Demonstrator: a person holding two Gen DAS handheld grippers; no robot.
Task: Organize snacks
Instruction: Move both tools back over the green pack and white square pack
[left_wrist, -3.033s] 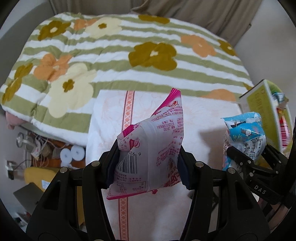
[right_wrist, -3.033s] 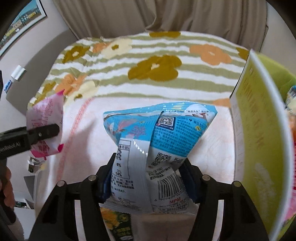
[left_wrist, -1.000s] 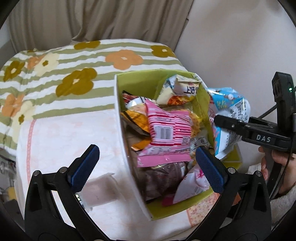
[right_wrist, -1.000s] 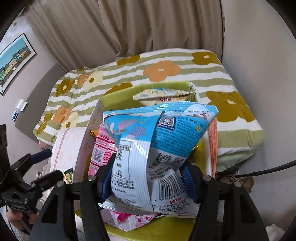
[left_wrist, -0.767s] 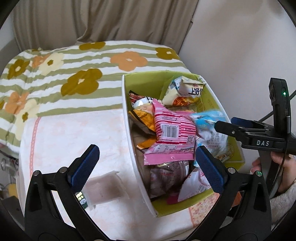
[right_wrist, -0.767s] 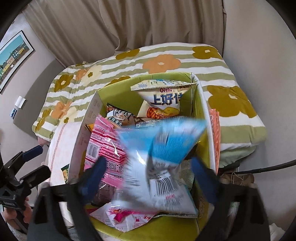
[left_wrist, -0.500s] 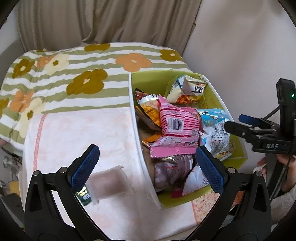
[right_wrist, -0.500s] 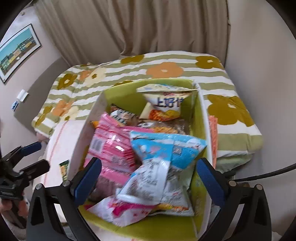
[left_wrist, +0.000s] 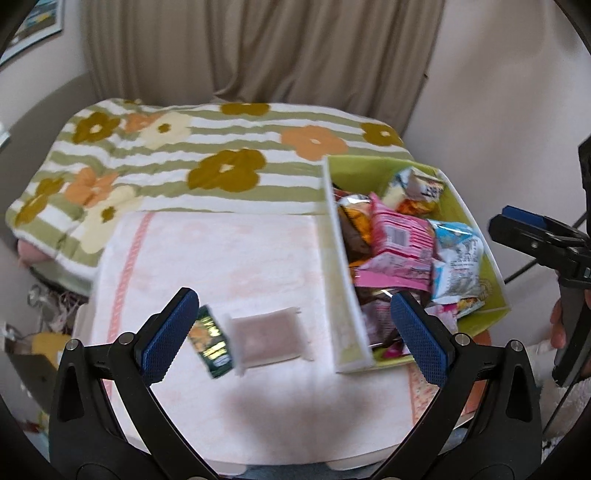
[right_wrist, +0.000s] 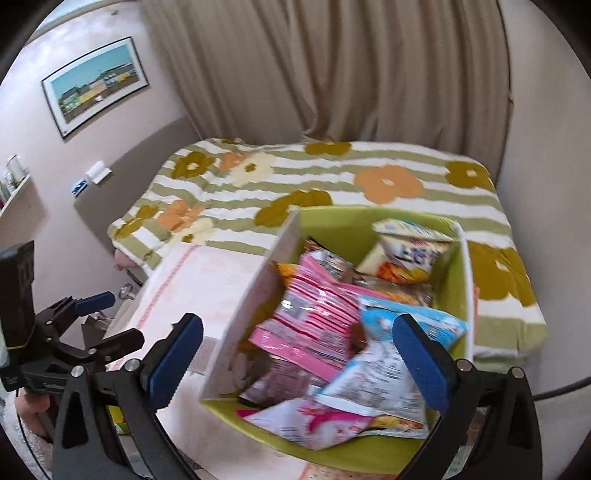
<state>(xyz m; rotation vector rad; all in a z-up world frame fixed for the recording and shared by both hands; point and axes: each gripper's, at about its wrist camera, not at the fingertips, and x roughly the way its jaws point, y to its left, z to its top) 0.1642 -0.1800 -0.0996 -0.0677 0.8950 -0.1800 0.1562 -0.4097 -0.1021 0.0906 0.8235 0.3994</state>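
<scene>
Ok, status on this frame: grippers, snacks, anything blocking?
Left gripper open, empty. Right gripper open, empty, above green box. Blue bag lies in box. Two packets left on white cloth. Nothing blocking.

I am working in a bedroom of someone's home. The bed (right_wrist: 332, 184) fills the middle of my view, covered with a green-and-white striped quilt (left_wrist: 192, 158) printed with big orange and brown flowers. Behind the bed hang long beige curtains (right_wrist: 332, 66). On the wall left of the bed I see a framed landscape picture (right_wrist: 96, 83) and a small white fixture (right_wrist: 96, 172) lower down. A pale pink towel (left_wrist: 221, 258) lies at the near edge of the bed.
</scene>
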